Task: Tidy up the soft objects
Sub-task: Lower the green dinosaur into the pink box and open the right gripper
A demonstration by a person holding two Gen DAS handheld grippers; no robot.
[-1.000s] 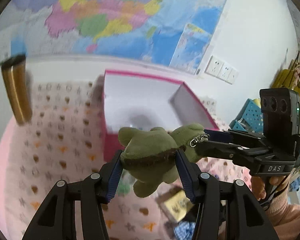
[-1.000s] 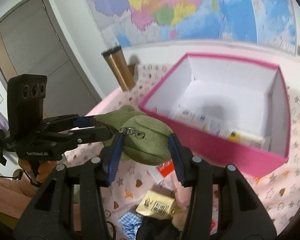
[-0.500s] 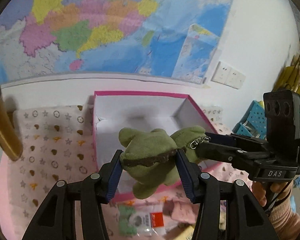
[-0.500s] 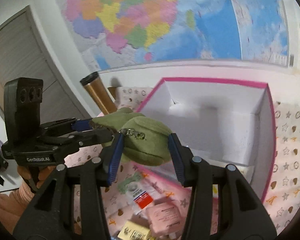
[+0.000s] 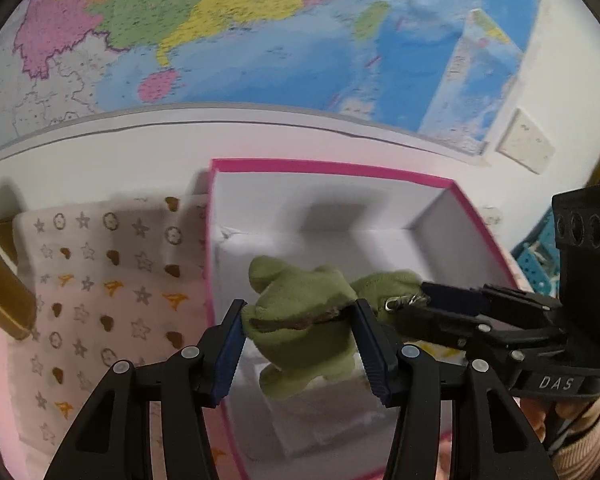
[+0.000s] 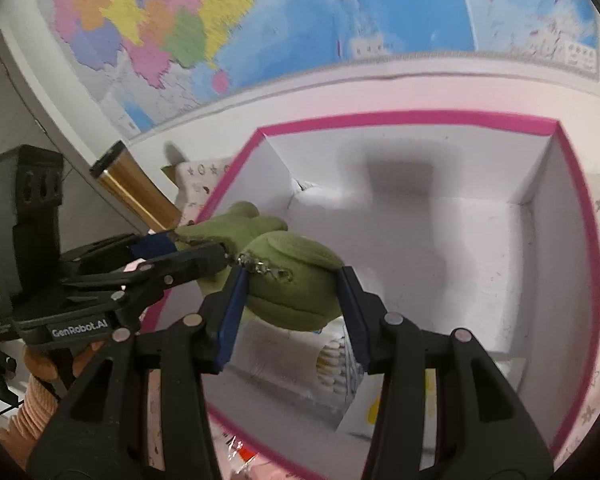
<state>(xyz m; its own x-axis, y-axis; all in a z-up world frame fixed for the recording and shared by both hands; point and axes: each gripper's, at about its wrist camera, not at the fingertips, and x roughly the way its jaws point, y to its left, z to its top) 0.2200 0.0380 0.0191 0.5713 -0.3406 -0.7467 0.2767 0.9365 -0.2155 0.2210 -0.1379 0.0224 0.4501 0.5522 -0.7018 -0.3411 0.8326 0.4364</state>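
A green plush toy [image 5: 300, 320] with a dark brown seam band and a small metal clasp hangs in the air above the open pink box [image 5: 332, 168]. Its stubby limbs stick out up and down. The box is white inside, with a few packets lying against its near wall.

Each fisheye looks forward along its own tongs, close above the pink-rimmed box [image 5: 328, 168], facing the wall map [image 5: 240, 40]. The left view sees the right tongs [image 5: 424, 306] entering from its right. Both share the green plush toy [image 6: 292, 280], box and map.
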